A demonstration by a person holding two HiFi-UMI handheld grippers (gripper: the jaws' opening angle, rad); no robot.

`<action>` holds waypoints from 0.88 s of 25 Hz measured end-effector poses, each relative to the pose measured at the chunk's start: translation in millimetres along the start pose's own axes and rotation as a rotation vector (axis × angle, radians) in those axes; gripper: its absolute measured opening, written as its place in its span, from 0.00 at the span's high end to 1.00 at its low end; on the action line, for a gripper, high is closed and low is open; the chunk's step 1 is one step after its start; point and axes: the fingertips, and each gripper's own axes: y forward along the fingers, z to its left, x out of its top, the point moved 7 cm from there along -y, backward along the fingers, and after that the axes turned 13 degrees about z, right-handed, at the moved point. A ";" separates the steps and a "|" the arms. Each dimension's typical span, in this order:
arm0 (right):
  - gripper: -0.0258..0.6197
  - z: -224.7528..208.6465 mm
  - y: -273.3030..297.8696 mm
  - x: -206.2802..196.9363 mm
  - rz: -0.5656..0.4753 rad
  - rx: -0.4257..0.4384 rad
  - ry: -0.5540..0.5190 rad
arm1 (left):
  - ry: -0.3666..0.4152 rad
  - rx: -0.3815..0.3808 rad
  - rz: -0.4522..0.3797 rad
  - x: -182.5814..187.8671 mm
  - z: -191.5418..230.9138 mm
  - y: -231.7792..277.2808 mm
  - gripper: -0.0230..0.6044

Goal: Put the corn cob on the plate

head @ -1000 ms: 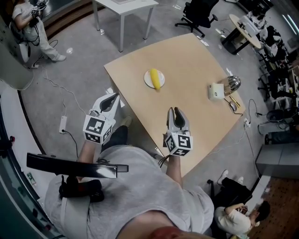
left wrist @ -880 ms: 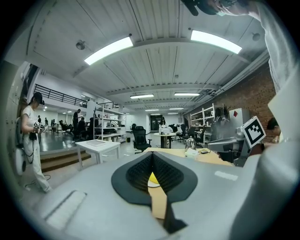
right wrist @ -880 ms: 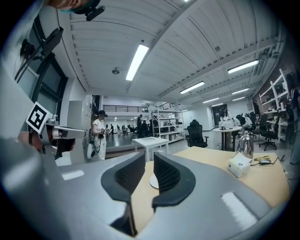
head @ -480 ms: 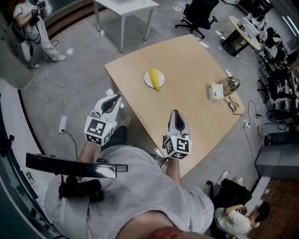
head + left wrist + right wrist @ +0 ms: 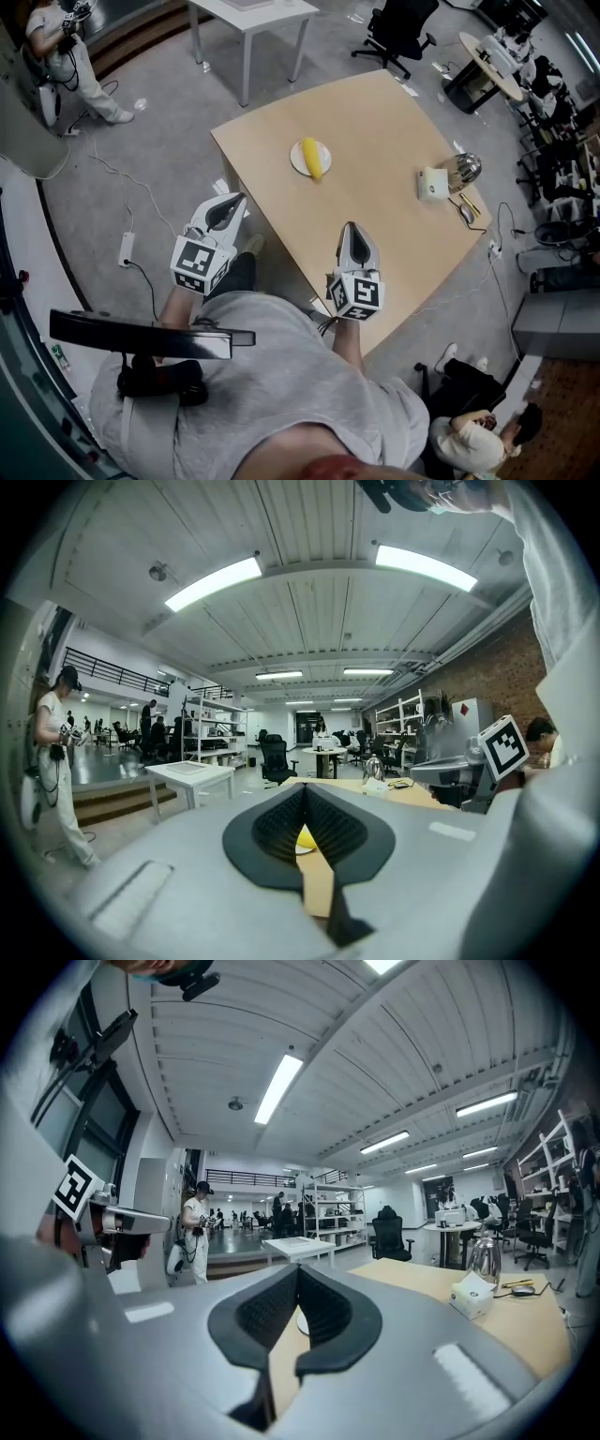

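The corn cob (image 5: pixel 312 157) lies on the plate (image 5: pixel 295 162), a small white one on the tan tabletop (image 5: pixel 375 206). The yellow cob runs across the plate's middle, with its near end at the plate's near rim.

The left tongs (image 5: pixel 240 197) are pressed together, tip against tip, with nothing between them. They are held on the plate's near-left side, off the tabletop and over the grey floor (image 5: pixel 141 141), well apart from the plate. In the left gripper view a bit of the yellow cob shows far off through the opening behind the joined tips.

The right tongs (image 5: pixel 350 226) have just been closing and are now pressed together as well, also with nothing between them. They hover on the near side of the plate, a little to its right, over the tabletop's near part and well apart from the plate. In the right gripper view a sliver of the white plate shows through the same kind of opening.

To the right of the plate, well apart from it, a white box (image 5: pixel 432 184) stands just beside a metal kettle (image 5: pixel 466 168). Beyond the plate, off the tabletop, stands a white table (image 5: pixel 251 11). Far to the plate's left, a person in light clothes (image 5: pixel 66 56) stands on the floor
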 end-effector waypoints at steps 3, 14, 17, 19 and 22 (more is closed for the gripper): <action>0.95 4.6 -0.1 0.9 -0.003 0.018 0.005 | -0.002 0.000 -0.003 0.2 2.1 -2.7 0.93; 0.95 8.4 0.0 3.1 -0.007 0.021 0.008 | 0.011 -0.002 -0.020 6.0 4.8 -6.4 0.93; 0.95 9.1 0.2 3.8 -0.008 0.027 0.006 | 0.015 -0.007 -0.018 5.8 4.3 -5.1 0.93; 0.95 9.1 -0.4 3.3 -0.007 0.028 0.005 | 0.014 -0.009 -0.015 4.7 3.0 -5.1 0.93; 0.95 9.0 -0.4 3.7 -0.008 0.026 0.006 | 0.017 -0.009 -0.017 5.4 2.6 -5.7 0.93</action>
